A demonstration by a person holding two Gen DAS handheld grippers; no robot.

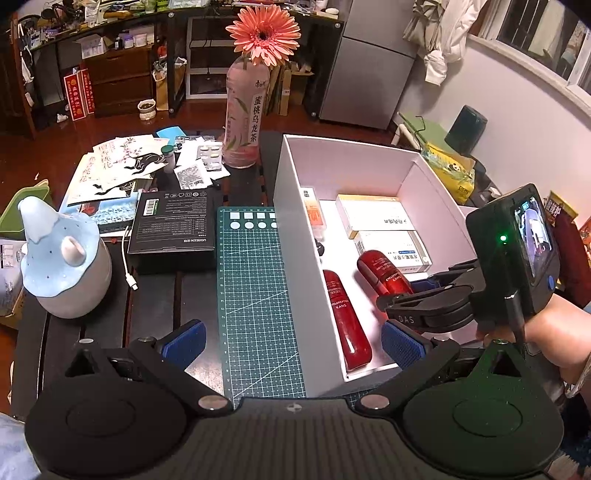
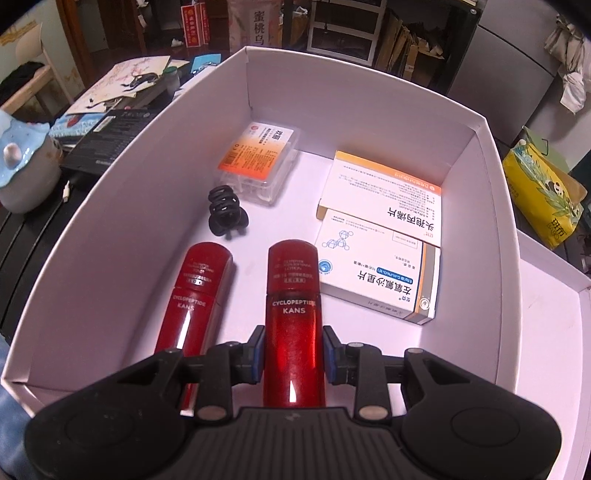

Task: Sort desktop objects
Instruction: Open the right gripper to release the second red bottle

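Inside white box (image 2: 476, 177), right tool (image 2: 293, 354) grips "KANS" bottle (image 2: 293, 314).

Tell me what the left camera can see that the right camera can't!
Only the left wrist view shows the pink flower, the green cutting mat and the right gripper from outside. Only the right wrist view shows the whole black hair clip. Both show the white box, two red bottles and medicine boxes.

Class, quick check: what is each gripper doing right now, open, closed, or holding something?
Left gripper: open, holding nothing, above the green cutting mat.
Right gripper: closed on a red KANS bottle inside the white box.
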